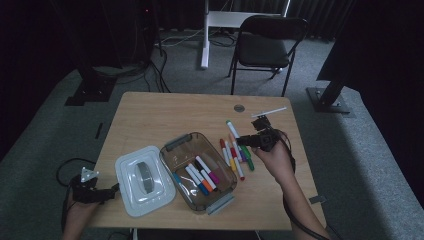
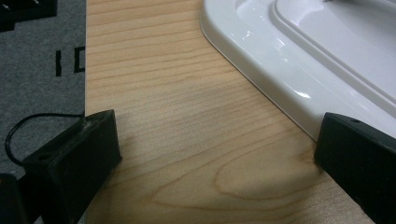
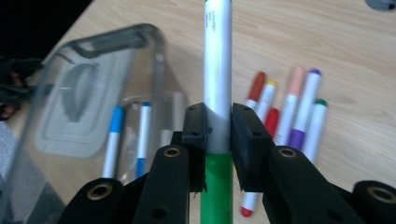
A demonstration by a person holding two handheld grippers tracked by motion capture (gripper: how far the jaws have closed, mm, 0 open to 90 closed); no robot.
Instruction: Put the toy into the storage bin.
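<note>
Gripping a green marker point(image 3: 218, 84) by its white barrel, the right gripper point(image 3: 218, 128) has its jaws shut tight on it, the green cap end toward the camera and the barrel pointing away over the desk point(image 1: 150, 107). In the high view the same gripper point(image 1: 250, 140) sits above the loose markers point(image 1: 235, 155), to the right of the box point(image 1: 197, 170).

The job looks like packing markers into the clear box, and it is part done. Several markers already lie inside the box point(image 1: 201, 176): blue, orange, pink and a dark one among them, side by side on the bottom. About half a dozen are left on the desk just right of the box, including red, orange, yellow, purple and green ones point(image 3: 285, 107), lying close together. So the held marker has yet to go in, the rest have to follow, and the white lid point(image 1: 144, 180), which lies flat on the desk to the left of the box and touching its edge, has yet to go on.

The left gripper point(image 1: 92, 192) rests at the near left corner of the desk, jaws wide apart with nothing between them; its own view shows bare wood between the jaws and the lid's rim point(image 2: 261, 60) just by the right jaw, perhaps touching it.
</note>
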